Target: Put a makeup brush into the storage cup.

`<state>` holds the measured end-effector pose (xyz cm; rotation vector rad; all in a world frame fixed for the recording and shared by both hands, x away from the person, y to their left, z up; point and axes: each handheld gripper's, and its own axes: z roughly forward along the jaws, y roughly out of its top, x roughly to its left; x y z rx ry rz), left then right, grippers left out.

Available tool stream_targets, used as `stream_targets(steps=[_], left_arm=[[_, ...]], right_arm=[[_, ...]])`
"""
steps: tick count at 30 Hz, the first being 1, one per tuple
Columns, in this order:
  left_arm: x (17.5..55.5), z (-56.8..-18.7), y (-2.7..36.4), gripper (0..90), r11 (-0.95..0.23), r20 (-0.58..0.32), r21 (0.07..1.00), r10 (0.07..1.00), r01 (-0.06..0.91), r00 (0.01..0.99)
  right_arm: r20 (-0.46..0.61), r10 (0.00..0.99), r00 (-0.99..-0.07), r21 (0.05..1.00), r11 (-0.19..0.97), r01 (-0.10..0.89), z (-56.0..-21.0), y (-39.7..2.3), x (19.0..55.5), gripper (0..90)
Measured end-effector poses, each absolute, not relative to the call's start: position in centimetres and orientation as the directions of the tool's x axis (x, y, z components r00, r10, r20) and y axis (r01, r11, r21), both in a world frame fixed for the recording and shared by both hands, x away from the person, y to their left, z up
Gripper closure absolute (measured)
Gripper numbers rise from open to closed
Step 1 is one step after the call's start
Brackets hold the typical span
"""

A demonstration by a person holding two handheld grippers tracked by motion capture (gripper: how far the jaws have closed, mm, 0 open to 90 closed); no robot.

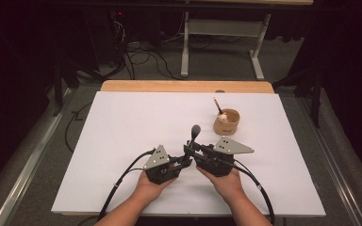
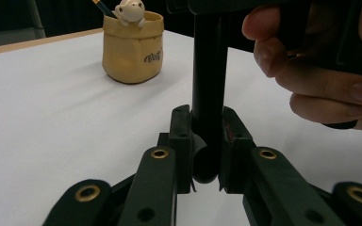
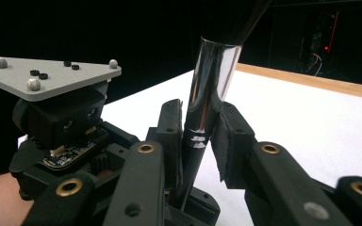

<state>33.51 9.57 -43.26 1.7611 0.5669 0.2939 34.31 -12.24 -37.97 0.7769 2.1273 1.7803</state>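
The brush (image 1: pixel 195 134) is black-handled with a mirror-silver ferrule and dark bristles. The pot (image 1: pixel 226 121) is tan, lettered in dark script, with a cream figurine (image 1: pixel 222 117). The table (image 1: pixel 122 127) is covered white, edged in wood at 12 o'clock.

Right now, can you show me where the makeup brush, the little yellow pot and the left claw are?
makeup brush (image 3: pixel 211 84), right gripper view, on its shiny metal collar.
yellow pot (image 2: pixel 131 49), left gripper view, on its front wall.
left claw (image 1: pixel 183 161), high view, between its tips.

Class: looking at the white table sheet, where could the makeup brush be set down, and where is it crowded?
Bare: the white table sheet left of the tan bag-shaped ceramic pot and along its near edge. Crowded: the middle, where both tools, left tool and right tool, hold the black makeup brush.
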Motion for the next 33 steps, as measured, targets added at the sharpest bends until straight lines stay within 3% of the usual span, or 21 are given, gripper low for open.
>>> stream_targets(steps=[23,33], left_arm=[[33.7,-43.35,9.56,76.7,-0.186,-0.1,0.955,0.53,0.231,0.842],[33.56,-43.08,9.61,67.1,-0.176,-0.099,0.958,0.531,0.224,0.841]], right_arm=[[0.161,0.524,-0.837,0.962,0.106,0.251,-38.05,-12.05,34.34,79.9],[0.156,0.52,-0.84,0.962,0.114,0.249,-38.04,-11.91,34.16,80.1]])
